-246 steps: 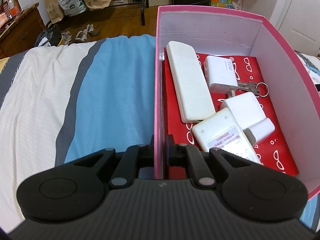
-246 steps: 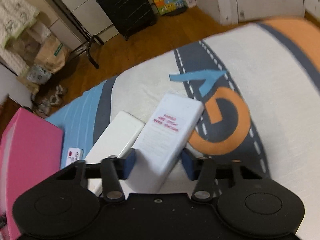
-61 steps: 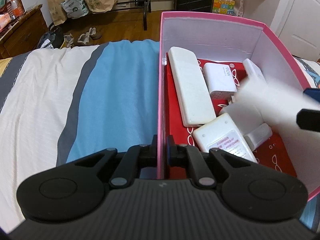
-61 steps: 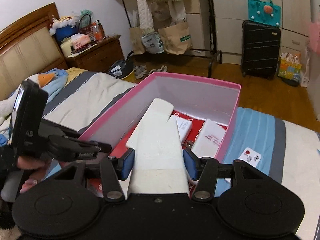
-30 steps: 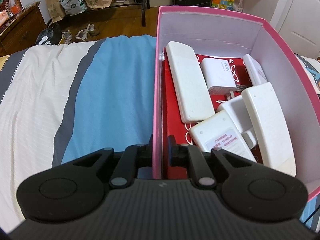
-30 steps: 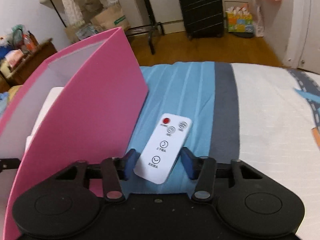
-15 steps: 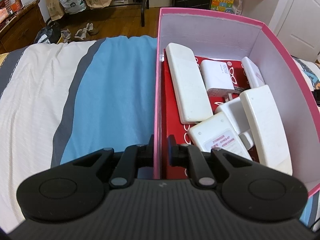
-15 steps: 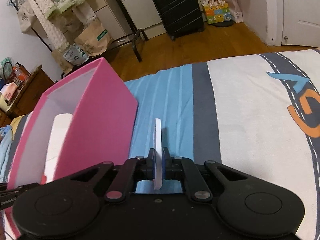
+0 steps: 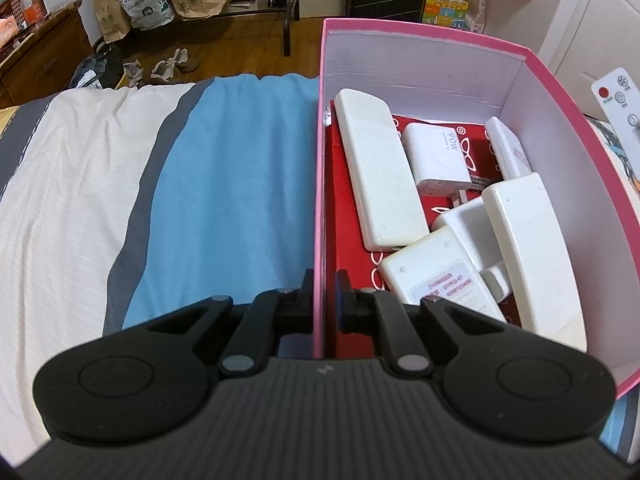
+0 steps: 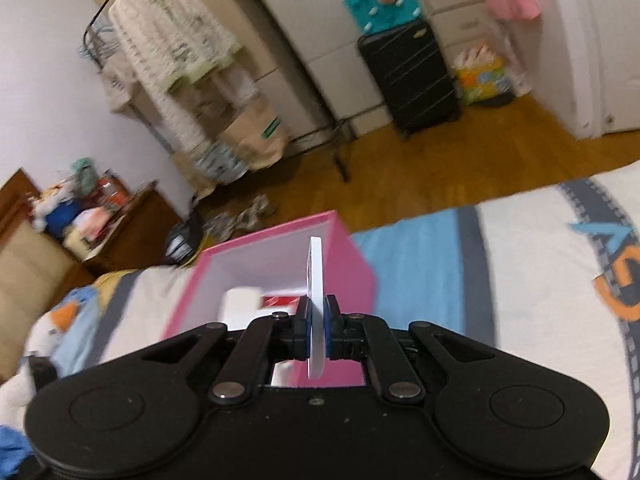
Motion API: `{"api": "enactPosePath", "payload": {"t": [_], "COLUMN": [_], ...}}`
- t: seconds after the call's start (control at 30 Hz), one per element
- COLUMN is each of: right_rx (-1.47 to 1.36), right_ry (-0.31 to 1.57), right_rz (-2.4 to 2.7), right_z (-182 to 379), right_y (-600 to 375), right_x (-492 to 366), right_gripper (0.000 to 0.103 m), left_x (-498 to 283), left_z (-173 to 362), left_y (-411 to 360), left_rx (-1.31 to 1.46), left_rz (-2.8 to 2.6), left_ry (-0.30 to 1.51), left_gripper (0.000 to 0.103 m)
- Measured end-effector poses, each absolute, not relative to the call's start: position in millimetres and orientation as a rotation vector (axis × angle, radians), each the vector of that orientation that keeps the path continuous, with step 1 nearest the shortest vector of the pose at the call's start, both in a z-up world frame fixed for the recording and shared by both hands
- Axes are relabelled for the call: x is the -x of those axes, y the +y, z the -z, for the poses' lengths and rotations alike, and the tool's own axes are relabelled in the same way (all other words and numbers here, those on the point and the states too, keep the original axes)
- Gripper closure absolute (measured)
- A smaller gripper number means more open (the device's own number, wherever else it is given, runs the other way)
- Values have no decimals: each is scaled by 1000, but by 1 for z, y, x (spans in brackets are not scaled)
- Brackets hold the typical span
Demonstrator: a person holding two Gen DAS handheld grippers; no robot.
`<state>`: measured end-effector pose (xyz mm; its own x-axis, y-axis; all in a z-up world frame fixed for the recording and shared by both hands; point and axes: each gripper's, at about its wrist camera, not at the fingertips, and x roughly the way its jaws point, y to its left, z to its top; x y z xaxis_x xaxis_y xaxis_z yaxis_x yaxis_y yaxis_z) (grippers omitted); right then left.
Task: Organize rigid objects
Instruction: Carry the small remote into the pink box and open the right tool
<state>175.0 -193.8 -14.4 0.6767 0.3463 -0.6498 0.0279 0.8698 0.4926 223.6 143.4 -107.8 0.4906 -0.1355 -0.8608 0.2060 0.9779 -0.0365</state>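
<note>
My left gripper (image 9: 325, 298) is shut on the near left wall of the pink box (image 9: 560, 92), which sits on the bed. Inside the box lie several white things: a long remote (image 9: 380, 176), a 90W charger (image 9: 436, 156), a labelled unit (image 9: 440, 280) and another remote (image 9: 532, 244). My right gripper (image 10: 317, 320) is shut on a thin white remote (image 10: 316, 276), held edge-on in the air above the bed, near the pink box (image 10: 356, 276). That thin remote (image 9: 618, 108), with its red button, also shows at the right edge of the left wrist view.
The bed cover (image 9: 224, 184) has blue, grey and white stripes, with an orange and blue print (image 10: 612, 272) at the right. Beyond the bed are a wooden floor, a clothes rack (image 10: 168, 64), paper bags, a black suitcase (image 10: 408, 80) and a wooden nightstand (image 10: 120, 224).
My right gripper closed on the thin remote, lifted it off the blue stripe and turned it edge-on, then rose toward the box. The left gripper kept still on the box wall.
</note>
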Motion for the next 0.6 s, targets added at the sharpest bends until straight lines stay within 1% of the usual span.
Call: {"api": "enactPosePath", "payload": {"t": [0.1, 0.27, 0.43, 0.6], "right_rx": [-540, -627, -520, -513], "right_ry": [838, 902, 962, 981], "right_rz": [-252, -321, -339, -293], "right_z": [16, 34, 43, 50], "right_y": [-184, -164, -124, -105], "right_x": [-176, -180, -209, -234], "right_gripper": [95, 95, 95, 95], "left_x": [-224, -224, -223, -224], "left_z": [108, 108, 110, 109], "left_y": [143, 142, 140, 139], "left_rx": [-77, -84, -101, -93], "left_rz": [206, 204, 199, 199], "left_ry": [1040, 1039, 1036, 1041], "left_gripper": [95, 95, 95, 95]}}
